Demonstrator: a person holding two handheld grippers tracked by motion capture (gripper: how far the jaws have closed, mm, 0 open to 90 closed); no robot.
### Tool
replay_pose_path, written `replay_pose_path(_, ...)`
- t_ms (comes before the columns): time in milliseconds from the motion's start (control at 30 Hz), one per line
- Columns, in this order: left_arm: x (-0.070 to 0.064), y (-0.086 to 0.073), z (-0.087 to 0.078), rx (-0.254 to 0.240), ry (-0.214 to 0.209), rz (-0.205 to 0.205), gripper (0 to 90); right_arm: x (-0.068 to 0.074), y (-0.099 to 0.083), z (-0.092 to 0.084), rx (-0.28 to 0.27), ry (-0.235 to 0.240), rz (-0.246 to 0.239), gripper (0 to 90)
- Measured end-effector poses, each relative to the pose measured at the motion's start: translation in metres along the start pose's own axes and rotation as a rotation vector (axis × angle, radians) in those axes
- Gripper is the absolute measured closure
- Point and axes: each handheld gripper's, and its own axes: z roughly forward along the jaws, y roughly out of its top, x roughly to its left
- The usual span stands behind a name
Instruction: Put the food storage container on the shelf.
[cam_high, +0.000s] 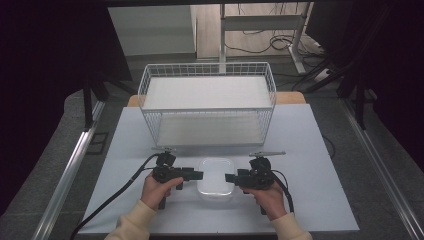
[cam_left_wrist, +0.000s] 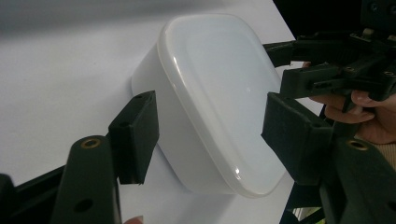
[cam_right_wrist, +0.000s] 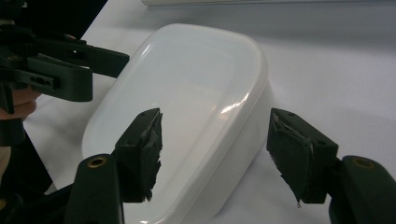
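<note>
Left claw astride lidded white box, high view adds wire basket

High view: fixed above the near edge, facing forward and down, far enough to take in the whole pale grey rectangular tabletop, with the white wire mesh basket at 12 o'clock and the hands at 6. Left gripper view: rides low on the left gripper, very close, looking across the translucent white lidded plastic box; the right gripper sits at 2 o'clock. Right gripper view: mirrored, equally close, with the left one at 10 o'clock. All three share that box.
</note>
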Motion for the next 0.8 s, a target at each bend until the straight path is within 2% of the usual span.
replay_pose_path(167, 0.002, -0.002, 0.006, 0.016, -0.033, -0.032, 39.9, -0.001, -0.001, 0.002, 0.005, 0.012, 0.015, 36.3)
replay_pose_path(267, 0.003, -0.003, 0.008, 0.023, -0.059, -0.049, 46.0, -0.003, -0.003, 0.004, 0.011, 0.032, 0.048, 40.3)
replay_pose_path(300, 0.003, -0.003, 0.008, 0.023, -0.059, -0.049, 46.8, -0.003, -0.003, 0.004, 0.011, 0.032, 0.048, 40.3)
replay_pose_path(333, 0.003, -0.003, 0.008, 0.024, -0.054, -0.051, 48.3, -0.005, -0.004, 0.004, 0.009, 0.056, 0.080, 43.8)
replay_pose_path(400, 0.003, -0.003, 0.008, 0.020, -0.042, -0.059, 51.7, -0.005, -0.004, 0.003, 0.007, 0.057, 0.092, 47.3)
replay_pose_path(467, 0.002, -0.004, 0.007, 0.015, -0.031, -0.066, 56.2, -0.006, -0.004, 0.000, -0.001, 0.059, 0.106, 54.6)
replay_pose_path(500, 0.002, -0.004, 0.007, 0.015, -0.031, -0.066, 58.8, -0.006, -0.004, 0.000, -0.001, 0.059, 0.106, 54.6)
replay_pose_path(533, 0.002, -0.005, 0.006, 0.012, -0.026, -0.064, 61.7, -0.008, -0.005, -0.004, -0.011, 0.070, 0.124, 60.7)
replay_pose_path(633, 0.002, -0.006, 0.003, 0.002, -0.036, -0.068, 66.5, -0.010, -0.005, -0.006, -0.013, 0.087, 0.145, 63.4)
replay_pose_path(667, 0.000, -0.007, 0.001, -0.001, -0.043, -0.065, 67.4, -0.013, -0.007, -0.008, -0.017, 0.115, 0.172, 66.4)
replay_pose_path(800, -0.003, -0.008, -0.001, -0.007, -0.040, -0.051, 68.8, -0.015, -0.008, -0.011, -0.018, 0.133, 0.188, 68.8)
